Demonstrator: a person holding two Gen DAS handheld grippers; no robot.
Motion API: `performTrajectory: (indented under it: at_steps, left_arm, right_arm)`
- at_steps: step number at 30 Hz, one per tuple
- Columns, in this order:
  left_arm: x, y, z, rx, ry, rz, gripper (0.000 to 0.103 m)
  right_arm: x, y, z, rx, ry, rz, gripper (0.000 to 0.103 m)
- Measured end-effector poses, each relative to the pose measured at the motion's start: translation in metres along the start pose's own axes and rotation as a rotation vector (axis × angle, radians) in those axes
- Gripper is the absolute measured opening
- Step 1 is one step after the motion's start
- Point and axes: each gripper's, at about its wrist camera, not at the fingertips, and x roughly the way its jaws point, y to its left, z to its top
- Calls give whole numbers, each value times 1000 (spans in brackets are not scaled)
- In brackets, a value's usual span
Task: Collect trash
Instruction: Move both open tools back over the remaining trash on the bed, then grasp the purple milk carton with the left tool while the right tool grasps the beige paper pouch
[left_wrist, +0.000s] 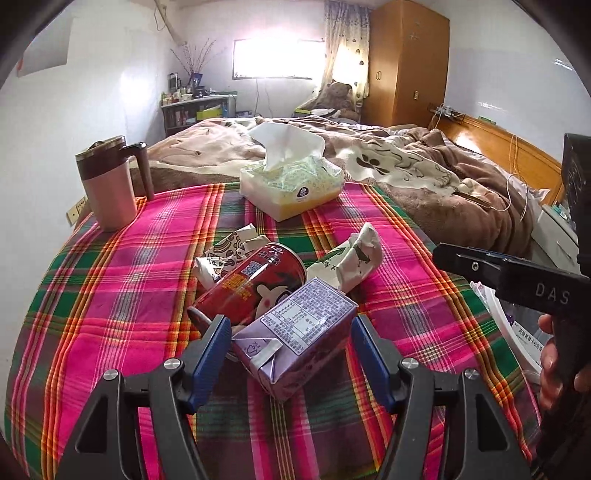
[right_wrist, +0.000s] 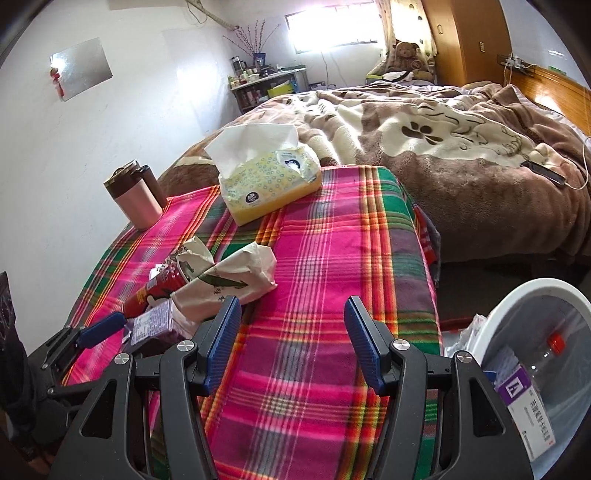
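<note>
My left gripper (left_wrist: 288, 347) is spread, with the purple carton (left_wrist: 295, 332) lying between its blue pads; there is a visible gap at the right pad and I cannot tell whether the left one touches, so I count nothing as gripped yet. The carton rests on the plaid cloth (left_wrist: 110, 295) directly ahead of this gripper, its long axis running diagonally, near end toward me and far end angled off to the right. Just beyond it lies the red can (left_wrist: 251, 284) on its side, with two crumpled paper bags (left_wrist: 351, 258) behind that. My right gripper (right_wrist: 291, 339) is also spread and empty over bare cloth, with the same litter off to its left (so the left hand is nearer). The white bin (right_wrist: 517, 306) sits low to its right.
</note>
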Motion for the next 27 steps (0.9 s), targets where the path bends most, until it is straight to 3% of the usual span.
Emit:
performTrajectory:
  at_steps: [7, 15, 19, 24, 27]
  left_arm:
    - [12, -9, -4, 50, 66, -105, 67]
    - [25, -15, -2, 89, 60, -57, 67]
    - [29, -10, -4, 72, 70, -101, 67]
    - [23, -2, -3, 37, 45, -103, 47]
    - [22, 4, -5, 5, 48, -105, 43]
  right_arm:
    - [7, -1, 8, 16, 5, -3, 60]
    - [24, -2, 14, 58, 37, 25, 60]
    - [34, -4, 9, 77, 72, 25, 60]
    - [45, 0, 4, 77, 108, 25, 60]
    - [53, 3, 4, 82, 127, 47, 60]
